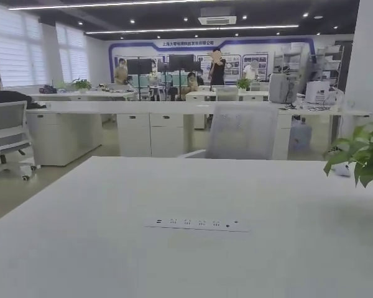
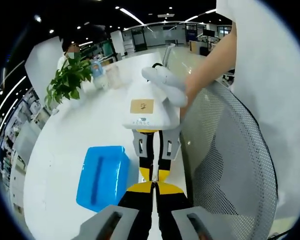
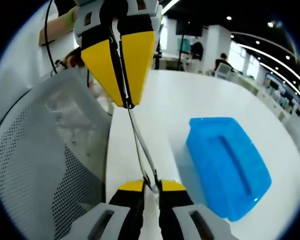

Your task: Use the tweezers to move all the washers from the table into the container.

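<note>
Thin metal tweezers (image 3: 140,145) span the gap between my two grippers above the white table's near edge. The left gripper (image 3: 126,102), with yellow jaws, is shut on the tweezers' joined end. The right gripper (image 3: 151,189) holds the spread legs between its nearly closed jaws. In the left gripper view the two grippers meet tip to tip, left gripper (image 2: 154,185) below, right gripper (image 2: 154,172) above, and the tweezers are hidden between them. A blue container (image 3: 227,167) (image 2: 102,177) rests on the table beside the grippers.
A grey mesh chair back (image 2: 230,165) (image 3: 45,150) stands close to the table's edge. A gloved hand (image 2: 165,82) holds the right gripper. The white table (image 1: 174,267) has a socket strip (image 1: 199,223) and a potted plant (image 1: 363,155) (image 2: 67,80) at its far side.
</note>
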Tool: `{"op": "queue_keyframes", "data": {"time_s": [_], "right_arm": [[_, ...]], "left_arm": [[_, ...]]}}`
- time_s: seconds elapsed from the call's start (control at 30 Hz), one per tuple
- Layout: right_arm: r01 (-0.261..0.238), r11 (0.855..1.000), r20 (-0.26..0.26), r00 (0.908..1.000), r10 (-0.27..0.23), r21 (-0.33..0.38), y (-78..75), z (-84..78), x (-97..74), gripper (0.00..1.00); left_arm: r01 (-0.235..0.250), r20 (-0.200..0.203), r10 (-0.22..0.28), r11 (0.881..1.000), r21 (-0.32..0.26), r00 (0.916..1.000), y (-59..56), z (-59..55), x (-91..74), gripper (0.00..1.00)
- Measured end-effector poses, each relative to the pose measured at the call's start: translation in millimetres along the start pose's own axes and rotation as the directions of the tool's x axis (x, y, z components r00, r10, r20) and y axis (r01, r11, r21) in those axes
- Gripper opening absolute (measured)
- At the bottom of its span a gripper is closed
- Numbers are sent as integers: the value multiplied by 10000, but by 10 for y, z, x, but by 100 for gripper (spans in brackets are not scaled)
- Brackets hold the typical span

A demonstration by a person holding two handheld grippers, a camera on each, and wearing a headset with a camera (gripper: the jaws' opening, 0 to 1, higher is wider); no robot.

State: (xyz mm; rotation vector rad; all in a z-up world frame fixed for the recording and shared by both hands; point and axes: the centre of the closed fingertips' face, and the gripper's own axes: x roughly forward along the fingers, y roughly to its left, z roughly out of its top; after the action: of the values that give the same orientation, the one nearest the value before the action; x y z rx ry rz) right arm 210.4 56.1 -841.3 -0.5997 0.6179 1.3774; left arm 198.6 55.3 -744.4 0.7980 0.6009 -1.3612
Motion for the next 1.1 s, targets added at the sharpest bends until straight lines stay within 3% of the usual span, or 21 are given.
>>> {"op": "queue_keyframes", "data": {"time_s": [0.27,0.4,0.5,0.6,0.67,0.77,0.87,0.93,0.97,1.0,1.03,1.1], "right_arm": [[-300,9980,138,9995,293,563,22,-34,54,7],[-364,9959,235,9991,345,829,17,-17,56,9],[-323,9960,418,9987,289,832,4,73,-6,10],[-667,9891,1236,9911,505,1313,2,291,-118,11],[-885,9831,1514,9864,641,1604,-18,359,-172,8],[-950,9826,1409,9874,726,1593,-33,348,-181,5],[-945,9824,1349,9882,729,1610,-46,338,-175,4],[-730,9805,1197,9915,515,1826,-99,311,-174,3],[-682,9801,1067,9931,489,1862,-113,286,-169,3],[-291,9818,351,9991,229,1874,-157,143,-164,3],[-215,9828,472,9988,131,1834,-175,151,-145,4],[-562,9751,828,9958,392,2144,-131,189,-161,3]], "left_arm": [[337,-107,-339,9993,-172,9994,31,21,55,0],[528,46,-526,9968,-607,9986,88,48,91,0],[694,-92,-702,9953,-669,9975,110,36,114,0],[966,-204,-983,9927,-723,9949,109,19,138,0],[1057,-265,-1081,9913,-778,9938,116,-4,159,0],[953,-141,-971,9906,-980,9952,153,-25,193,0],[917,191,-898,9810,-1712,9958,162,-37,215,0],[640,406,-564,9738,-2183,9976,200,-78,212,8],[543,606,-398,9638,-2611,9974,206,-103,193,15],[481,766,-266,9543,-2948,9967,209,-120,174,18],[337,1030,10,9418,-3345,9947,223,-143,141,21],[184,1373,397,9171,-3982,9897,229,-183,88,26]]}}
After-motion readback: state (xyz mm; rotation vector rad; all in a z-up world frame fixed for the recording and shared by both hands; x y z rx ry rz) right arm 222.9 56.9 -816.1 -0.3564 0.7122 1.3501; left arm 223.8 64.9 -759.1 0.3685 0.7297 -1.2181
